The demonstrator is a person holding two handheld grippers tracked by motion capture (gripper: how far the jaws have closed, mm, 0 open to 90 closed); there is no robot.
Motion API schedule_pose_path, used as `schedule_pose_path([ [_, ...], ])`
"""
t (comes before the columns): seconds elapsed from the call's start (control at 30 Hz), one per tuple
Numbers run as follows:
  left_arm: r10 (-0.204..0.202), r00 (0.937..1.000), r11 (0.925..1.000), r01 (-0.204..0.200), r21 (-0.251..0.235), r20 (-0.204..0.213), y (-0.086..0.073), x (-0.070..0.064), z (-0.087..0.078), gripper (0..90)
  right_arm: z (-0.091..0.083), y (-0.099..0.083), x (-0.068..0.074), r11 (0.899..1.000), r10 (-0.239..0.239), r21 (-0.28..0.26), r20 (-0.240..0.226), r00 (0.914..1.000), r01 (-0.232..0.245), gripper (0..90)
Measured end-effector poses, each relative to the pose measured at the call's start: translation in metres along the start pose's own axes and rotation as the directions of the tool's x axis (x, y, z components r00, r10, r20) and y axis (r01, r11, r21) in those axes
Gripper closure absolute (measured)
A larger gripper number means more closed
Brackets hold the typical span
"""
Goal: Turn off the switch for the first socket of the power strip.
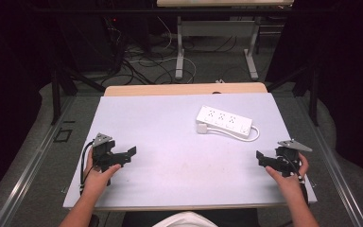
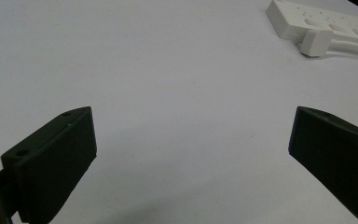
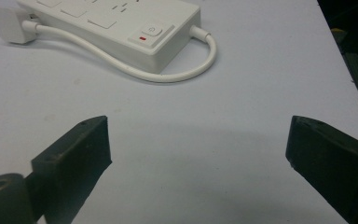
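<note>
A white power strip lies flat on the pale table, right of centre and toward the back. Its white cord loops from one end round to a white plug lying beside its near left end. The left gripper view has the strip and plug at top right; the right gripper view has the strip, with its red-marked switch, cord and plug. My left gripper hovers open near the front left. My right gripper is open at the front right, below the strip. Both hold nothing.
The table's wooden back edge borders a floor with tangled cables and another table's metal legs. Dark stands flank both sides. The table's right edge runs close to my right gripper.
</note>
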State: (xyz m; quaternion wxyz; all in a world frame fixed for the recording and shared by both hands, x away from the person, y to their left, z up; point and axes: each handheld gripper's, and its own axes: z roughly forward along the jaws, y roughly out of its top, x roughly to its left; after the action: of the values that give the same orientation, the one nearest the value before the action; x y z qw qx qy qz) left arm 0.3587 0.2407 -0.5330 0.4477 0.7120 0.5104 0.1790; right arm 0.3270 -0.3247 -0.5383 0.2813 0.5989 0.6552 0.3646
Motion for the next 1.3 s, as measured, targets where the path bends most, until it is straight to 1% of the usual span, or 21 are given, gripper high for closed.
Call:
schedule_pose_path([
  [0.03, 0.004, 1.0, 1.0, -0.004, 0.001, 0.0, 0.0, 0.0, 0.0, 0.9, 0.0, 0.0, 0.0, 1.0, -0.003, 0.0, 0.0, 1.0, 0.003, 6.6],
  [0.07, -0.004, 1.0, 1.0, 0.004, 0.001, 0.001, 0.0, -0.001, 0.001, 0.9, 0.0, 0.001, -0.001, 1.0, -0.021, -0.004, 0.0, 0.9998, 0.021, 6.8],
  [0.1, -0.001, 1.0, 0.9999, 0.0, 0.014, 0.005, 0.0, -0.001, 0.0, 1.1, 0.0, 0.001, 0.0, 1.0, -0.031, -0.007, 0.003, 0.9995, 0.031, 7.6],
  [0.17, 0.016, 0.9999, 0.9997, -0.016, 0.019, 0.002, 0.0, 0.0, -0.001, 1.2, 0.0, 0.002, 0.001, 0.999, -0.045, -0.011, 0.002, 0.999, 0.045, 11.4],
  [0.2, 0.016, 0.9999, 0.9998, -0.016, 0.009, -0.002, -0.001, -0.001, 0.0, 1.2, -0.001, 0.003, 0.0, 0.998, -0.058, -0.01, -0.004, 0.9983, 0.058, 13.7],
  [0.23, 0.019, 0.9998, 0.9997, -0.019, 0.018, 0.003, -0.001, -0.001, -0.001, 1.3, -0.002, 0.003, 0.001, 0.998, -0.066, -0.013, -0.004, 0.9978, 0.066, 15.3],
  [0.3, 0.015, 0.9999, 0.9997, -0.015, 0.017, 0.004, -0.001, -0.002, -0.001, 1.3, -0.002, 0.004, 0.001, 0.996, -0.078, -0.033, -0.001, 0.997, 0.078, 15.4],
  [0.33, 0.016, 0.9999, 0.9998, -0.016, 0.016, 0.003, -0.001, -0.002, -0.002, 1.3, -0.003, 0.005, 0.002, 0.997, -0.073, -0.035, -0.006, 0.9973, 0.073, 15.9],
  [0.4, 0.017, 0.9999, 0.9998, -0.017, 0.004, -0.003, -0.002, -0.001, -0.002, 1.3, -0.004, 0.006, 0.002, 0.996, -0.079, -0.038, -0.017, 0.9967, 0.078, 17.7],
  [0.5, 0.02, 0.9998, 0.9997, -0.02, 0.016, -0.005, -0.002, -0.001, -0.004, 1.5, -0.004, 0.008, 0.004, 0.995, -0.09, -0.04, -0.027, 0.9956, 0.089, 20.8],
  [0.53, 0.016, 0.9999, 0.9998, -0.016, 0.009, -0.004, -0.002, -0.001, -0.004, 1.6, -0.004, 0.008, 0.005, 0.995, -0.095, -0.046, -0.024, 0.9952, 0.094, 22.3],
  [0.57, 0.019, 0.9998, 0.9998, -0.019, 0.001, -0.006, -0.002, -0.002, -0.005, 1.6, -0.005, 0.009, 0.006, 0.994, -0.104, -0.043, -0.036, 0.994, 0.102, 23.3],
  [0.6, 0.022, 0.9997, 0.9997, -0.022, 0.012, -0.002, -0.002, -0.002, -0.006, 1.6, -0.005, 0.009, 0.007, 0.993, -0.111, -0.039, -0.039, 0.9931, 0.109, 24.4],
  [0.73, 0.028, 0.9996, 0.9995, -0.028, 0.015, -0.004, -0.003, -0.002, -0.006, 1.8, -0.004, 0.012, 0.011, 0.993, -0.114, -0.03, -0.058, 0.9918, 0.112, 29.4],
  [0.8, 0.026, 0.9997, 0.9997, -0.026, 0.004, -0.004, -0.004, -0.003, -0.006, 1.8, -0.003, 0.014, 0.012, 0.993, -0.115, -0.033, -0.055, 0.9919, 0.113, 30.6],
  [0.9, 0.019, 0.9998, 0.9997, -0.019, 0.013, -0.002, -0.005, -0.003, -0.008, 1.9, -0.003, 0.018, 0.015, 0.994, -0.112, -0.026, -0.069, 0.9913, 0.111, 32.6],
  [0.97, 0.017, 0.9998, 0.9998, -0.017, 0.014, -0.004, -0.005, -0.003, -0.008, 2.1, -0.002, 0.02, 0.017, 0.993, -0.115, -0.024, -0.065, 0.9912, 0.114, 33.0],
  [1.03, 0.014, 0.9999, 0.9999, -0.014, 0.002, -0.008, -0.006, -0.003, -0.008, 2.2, 0.0, 0.021, 0.018, 0.992, -0.124, -0.007, -0.074, 0.9896, 0.123, 33.5],
  [1.1, 0.011, 0.9999, 0.9999, -0.011, 0.011, -0.006, -0.005, -0.003, -0.008, 2.2, 0.001, 0.022, 0.018, 0.991, -0.131, 0.001, -0.079, 0.9882, 0.132, 34.3],
  [1.23, 0.011, 0.9999, 0.9999, -0.011, 0.012, -0.012, -0.005, -0.003, -0.008, 2.3, 0.002, 0.024, 0.019, 0.991, -0.128, 0.013, -0.083, 0.9882, 0.13, 37.0],
  [1.3, 0.01, 0.9999, 0.9999, -0.009, 0.012, -0.014, -0.005, -0.003, -0.008, 2.4, 0.001, 0.025, 0.019, 0.99, -0.138, 0.017, -0.083, 0.9869, 0.14, 38.6],
])
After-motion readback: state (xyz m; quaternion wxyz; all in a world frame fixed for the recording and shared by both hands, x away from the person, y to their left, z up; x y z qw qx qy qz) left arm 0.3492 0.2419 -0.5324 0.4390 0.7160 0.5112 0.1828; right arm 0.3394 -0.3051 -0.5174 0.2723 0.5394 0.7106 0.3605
